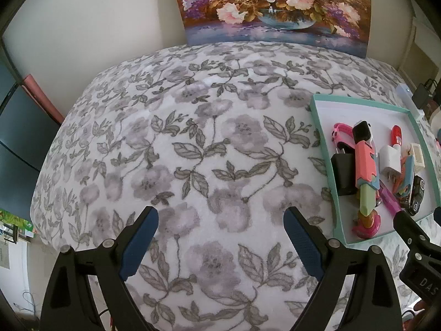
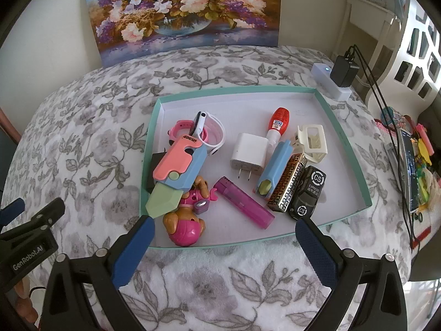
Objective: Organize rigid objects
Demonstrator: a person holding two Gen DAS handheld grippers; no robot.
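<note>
Floral blanket (image 2: 91,127): soft, fuzzy matt cloth. Teal tray (image 2: 347,149), centre of frame: matt cardboard, white paper-like floor. White charger (image 2: 248,151): smooth glossy plastic. Purple lighter (image 2: 244,202): translucent glossy plastic. Patterned lighter (image 2: 286,184), right of it: shiny metallic finish. Black toy car (image 2: 308,195): glossy. Pastel toy knife (image 2: 176,171): matt plastic. Painting (image 2: 182,11), top of frame: brush-textured canvas. Tool pads (image 2: 135,251): ribbed blue, matt.

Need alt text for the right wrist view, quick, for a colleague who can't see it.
The open, empty right hand-held gripper hovers before a teal tray on a floral cloth; the tray holds a toy knife, white charger, purple lighter and black toy car.
</note>
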